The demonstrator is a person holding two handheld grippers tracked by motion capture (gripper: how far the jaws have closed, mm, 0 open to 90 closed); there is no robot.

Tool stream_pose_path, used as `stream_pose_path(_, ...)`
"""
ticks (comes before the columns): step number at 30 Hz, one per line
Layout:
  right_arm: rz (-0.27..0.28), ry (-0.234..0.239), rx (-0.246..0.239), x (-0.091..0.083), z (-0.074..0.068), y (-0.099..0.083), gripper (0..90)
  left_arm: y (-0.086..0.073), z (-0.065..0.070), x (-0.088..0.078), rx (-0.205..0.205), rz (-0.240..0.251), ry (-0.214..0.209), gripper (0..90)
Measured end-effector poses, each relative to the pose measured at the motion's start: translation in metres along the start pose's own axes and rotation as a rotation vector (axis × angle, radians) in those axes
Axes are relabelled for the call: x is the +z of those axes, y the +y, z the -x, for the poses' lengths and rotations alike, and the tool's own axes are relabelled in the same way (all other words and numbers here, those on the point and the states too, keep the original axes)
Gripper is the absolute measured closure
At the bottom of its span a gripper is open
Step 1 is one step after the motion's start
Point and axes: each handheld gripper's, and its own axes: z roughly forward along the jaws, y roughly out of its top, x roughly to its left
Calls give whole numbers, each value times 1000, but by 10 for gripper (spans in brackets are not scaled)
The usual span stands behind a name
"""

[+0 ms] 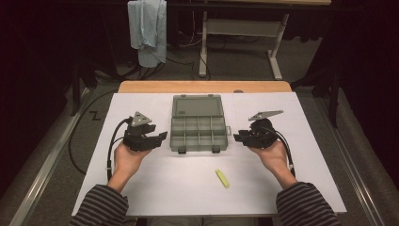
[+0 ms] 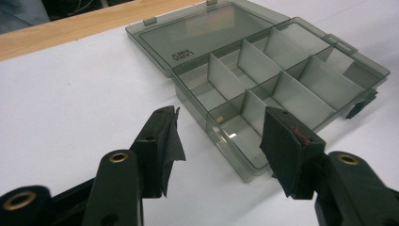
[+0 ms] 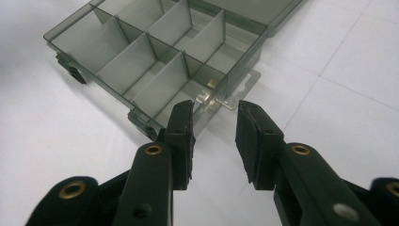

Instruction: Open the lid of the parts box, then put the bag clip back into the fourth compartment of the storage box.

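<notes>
While the grey compartment box (image 1: 197, 123) lies open at centre, we hold the left gripper (image 1: 160, 137) at nine o'clock, jaws apart and empty. Right gripper (image 1: 236, 136) at three o'clock, jaws apart, clasping nothing; yellow marker (image 1: 222, 178) at five o'clock.

A short line of dark embossed or printed lettering is showing on the open lid (image 2: 207, 35) of the grey compartment box (image 2: 282, 84) in the left gripper view, near the hinge edge where the lid meets the tray. It is lying upside down from this camera and is too small and blurred to read with any certainty. No other lettering, numbers or signs are showing legibly anywhere else in the three views.
</notes>
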Motion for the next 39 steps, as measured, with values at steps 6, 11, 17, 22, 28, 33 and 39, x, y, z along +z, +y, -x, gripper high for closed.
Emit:
stream_pose_path(6,9,-12,5,-7,3,-9,678,-11,1,-5,9,33,2,458)
stream_pose_path(11,33,-18,12,-14,2,-18,669,-24,1,-10,-1,56,16,459)
stream_pose_path(17,43,-18,12,-22,0,-29,659,-38,2,-16,-8,98,32,459)
stream_pose_path(22,49,-13,24,-22,0,-38,653,-50,2,-18,-11,124,37,459)
stream_pose_path(28,50,-21,9,-26,-6,-45,649,-60,4,-21,-10,151,40,458)
stream_pose_path(33,57,-7,7,-29,-12,-53,644,-63,9,-25,2,186,45,458)
stream_pose_path(39,35,-1,-2,-27,-18,-63,639,-71,8,-26,-23,204,37,458)
